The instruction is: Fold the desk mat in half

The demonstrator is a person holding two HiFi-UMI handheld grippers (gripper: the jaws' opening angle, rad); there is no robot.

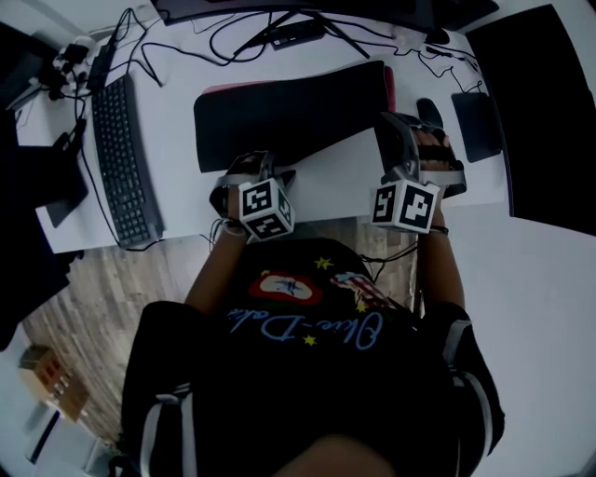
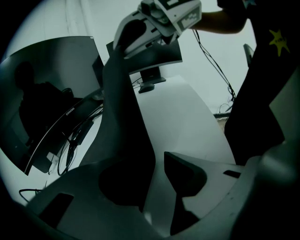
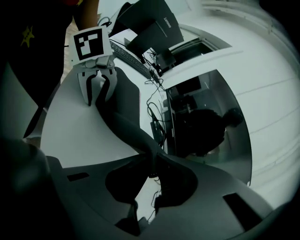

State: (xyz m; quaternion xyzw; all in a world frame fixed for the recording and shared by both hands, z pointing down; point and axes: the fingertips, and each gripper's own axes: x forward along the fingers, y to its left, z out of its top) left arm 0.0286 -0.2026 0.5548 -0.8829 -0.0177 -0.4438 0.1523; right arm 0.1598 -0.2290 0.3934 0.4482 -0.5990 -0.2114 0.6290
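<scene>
The black desk mat (image 1: pixel 289 112) lies across the white desk (image 1: pixel 340 177) with its near edge raised off the surface. My left gripper (image 1: pixel 279 174) is shut on that edge at the near left. My right gripper (image 1: pixel 399 130) is shut on the near right corner and holds it higher. In the left gripper view the mat (image 2: pixel 124 126) rises as a dark band from my left gripper (image 2: pixel 157 164) up to the right gripper (image 2: pixel 123 44). In the right gripper view the mat (image 3: pixel 124 119) sags between my right gripper (image 3: pixel 152 171) and the left gripper (image 3: pixel 96 96).
A black keyboard (image 1: pixel 126 163) lies at the desk's left. Cables and a monitor stand (image 1: pixel 298 28) sit behind the mat. A mouse (image 1: pixel 430 112) and a dark pad (image 1: pixel 480 126) lie at the right. A curved monitor (image 2: pixel 47 103) stands along the back.
</scene>
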